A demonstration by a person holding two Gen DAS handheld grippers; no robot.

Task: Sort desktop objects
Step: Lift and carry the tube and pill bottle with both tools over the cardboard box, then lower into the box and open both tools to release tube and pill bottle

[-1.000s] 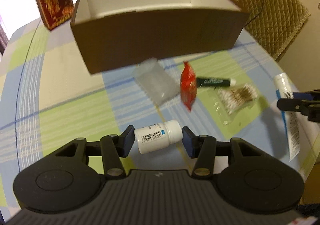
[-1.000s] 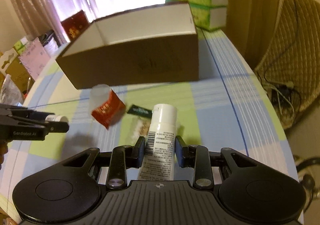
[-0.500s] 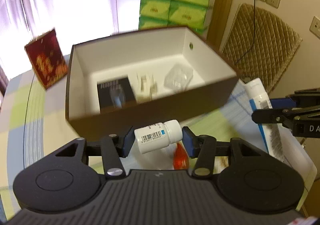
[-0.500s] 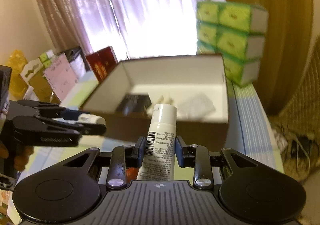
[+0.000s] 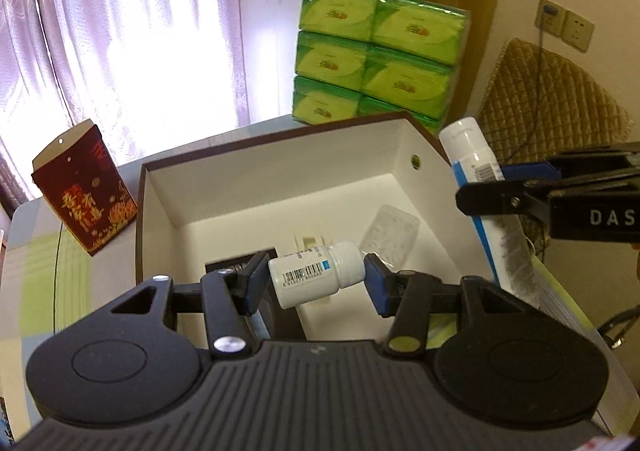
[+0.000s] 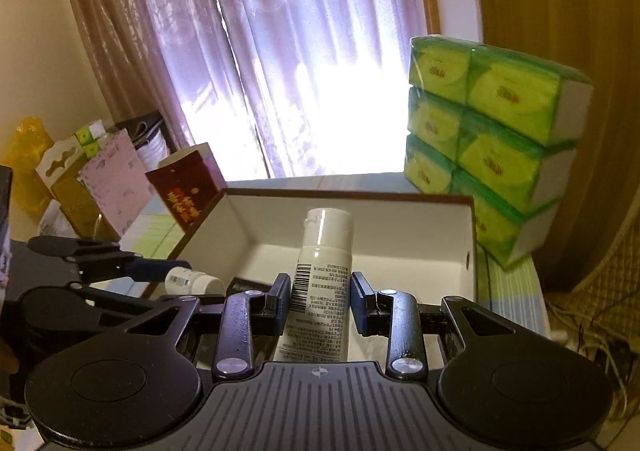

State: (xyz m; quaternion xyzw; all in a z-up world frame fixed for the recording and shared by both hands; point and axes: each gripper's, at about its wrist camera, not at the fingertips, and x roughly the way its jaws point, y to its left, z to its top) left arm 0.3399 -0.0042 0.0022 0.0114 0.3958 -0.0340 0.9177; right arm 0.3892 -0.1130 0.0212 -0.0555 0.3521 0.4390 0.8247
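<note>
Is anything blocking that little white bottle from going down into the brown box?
Nothing visible does. The left tool holds the white bottle over the open brown box, which has no lid. A clear plastic container and a black box already lie inside, with bare white floor between them.

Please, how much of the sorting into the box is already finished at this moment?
Done: a black flat item, a clear plastic piece and a small cream part lie in the brown white-lined cardboard box. In hand: left tongs grip the small white pill bottle, right tongs the white squeeze tube. Left: releasing both.
</note>
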